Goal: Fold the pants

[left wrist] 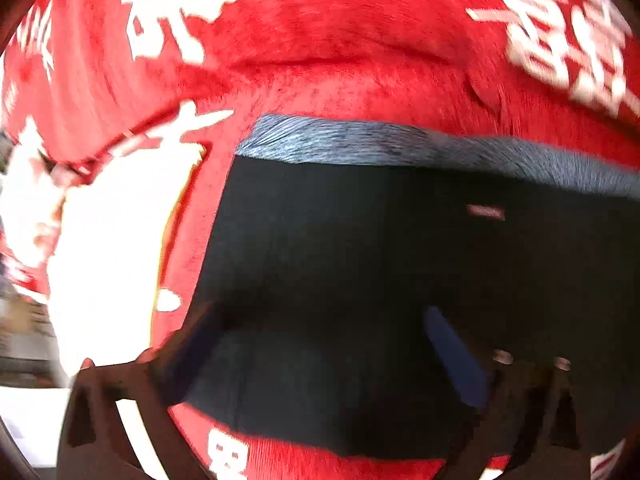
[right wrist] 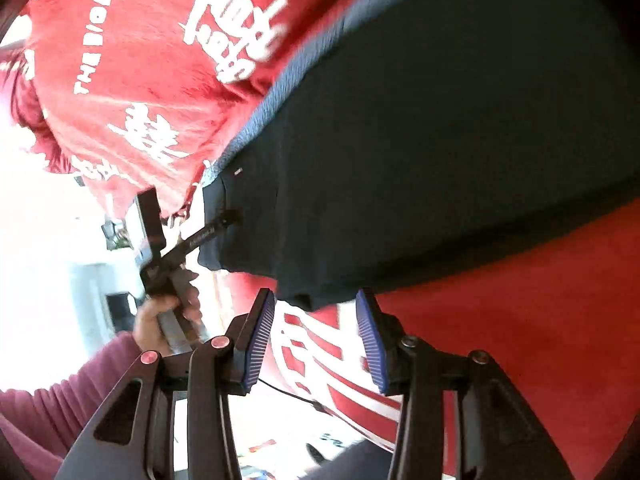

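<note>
Dark navy pants (left wrist: 360,260) with a grey-blue ribbed waistband (left wrist: 400,144) lie folded on a red blanket (left wrist: 340,28) with white lettering. In the left wrist view my left gripper (left wrist: 320,360) sits low over the dark cloth, its fingers (left wrist: 456,356) spread apart, with cloth lying between them. In the right wrist view the pants (right wrist: 420,160) fill the upper right. My right gripper (right wrist: 316,316) is open and empty, its blue pads (right wrist: 260,340) just below the pants' near corner. The left gripper (right wrist: 224,220) touches the pants' left edge.
The red blanket (right wrist: 520,312) covers the whole surface, with large white characters and stripes (right wrist: 320,360). A hand in a maroon sleeve (right wrist: 60,392) holds the left tool. Bright, overexposed room background lies at the left.
</note>
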A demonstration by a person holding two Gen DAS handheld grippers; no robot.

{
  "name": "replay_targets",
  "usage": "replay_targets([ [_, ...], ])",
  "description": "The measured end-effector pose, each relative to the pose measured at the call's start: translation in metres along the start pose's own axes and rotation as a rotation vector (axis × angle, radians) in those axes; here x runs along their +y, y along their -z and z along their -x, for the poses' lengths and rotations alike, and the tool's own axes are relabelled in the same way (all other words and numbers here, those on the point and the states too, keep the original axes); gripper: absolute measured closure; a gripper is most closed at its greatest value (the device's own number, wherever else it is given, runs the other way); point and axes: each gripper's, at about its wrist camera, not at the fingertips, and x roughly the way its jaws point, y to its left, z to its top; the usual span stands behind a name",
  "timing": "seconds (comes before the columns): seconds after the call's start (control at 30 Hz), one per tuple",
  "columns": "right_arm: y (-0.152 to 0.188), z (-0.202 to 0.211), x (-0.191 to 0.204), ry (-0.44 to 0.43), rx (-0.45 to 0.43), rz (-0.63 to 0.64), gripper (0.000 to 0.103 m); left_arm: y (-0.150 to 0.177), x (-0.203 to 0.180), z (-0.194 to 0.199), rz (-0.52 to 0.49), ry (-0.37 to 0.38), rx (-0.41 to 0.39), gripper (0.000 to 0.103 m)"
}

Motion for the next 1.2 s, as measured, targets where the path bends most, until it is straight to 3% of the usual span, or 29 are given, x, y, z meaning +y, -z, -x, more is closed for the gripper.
replay_targets([
  [0.03, 0.001, -0.011, 0.000, -0.013, -0.005, -0.021, 0.057, 0.000, 0.009, -0.005, 0.016, 0.059, 0.011, 0.000],
  [0.13, 0.002, -0.026, 0.003, -0.002, -0.025, -0.038, 0.057, 0.002, 0.020, -0.011, 0.028, 0.131, 0.007, 0.000],
  [0.43, -0.011, -0.023, 0.017, 0.032, -0.076, -0.060, 0.058, 0.008, 0.025, -0.018, 0.008, 0.188, -0.029, 0.000],
  [0.5, -0.023, -0.024, 0.025, 0.090, -0.084, -0.047, 0.088, 0.005, 0.026, -0.019, -0.002, 0.192, -0.018, 0.000],
  [0.63, -0.007, -0.013, 0.040, 0.154, -0.105, 0.030, 0.093, 0.007, 0.029, -0.020, -0.033, 0.210, -0.022, 0.000],
  [0.7, 0.005, -0.018, 0.027, 0.185, -0.102, -0.009, 0.093, 0.008, 0.030, -0.020, -0.039, 0.208, -0.029, 0.000],
  [0.83, 0.012, -0.018, 0.016, 0.158, -0.111, -0.050, 0.093, 0.006, 0.027, -0.015, -0.037, 0.163, 0.001, 0.000],
  [0.93, 0.013, -0.008, 0.025, 0.197, -0.063, -0.012, 0.084, 0.008, 0.019, -0.001, -0.048, 0.113, 0.020, 0.000],
  [0.97, 0.014, 0.000, 0.027, 0.224, -0.049, -0.003, 0.073, 0.010, 0.014, 0.007, -0.056, 0.113, 0.011, 0.000],
  [1.07, 0.015, 0.034, 0.033, 0.314, -0.102, 0.072, 0.068, 0.015, -0.016, 0.036, -0.106, 0.147, -0.043, 0.000],
  [1.2, -0.005, 0.077, 0.040, 0.454, -0.209, 0.168, 0.068, 0.013, -0.085, 0.060, -0.172, 0.260, -0.094, 0.000],
])
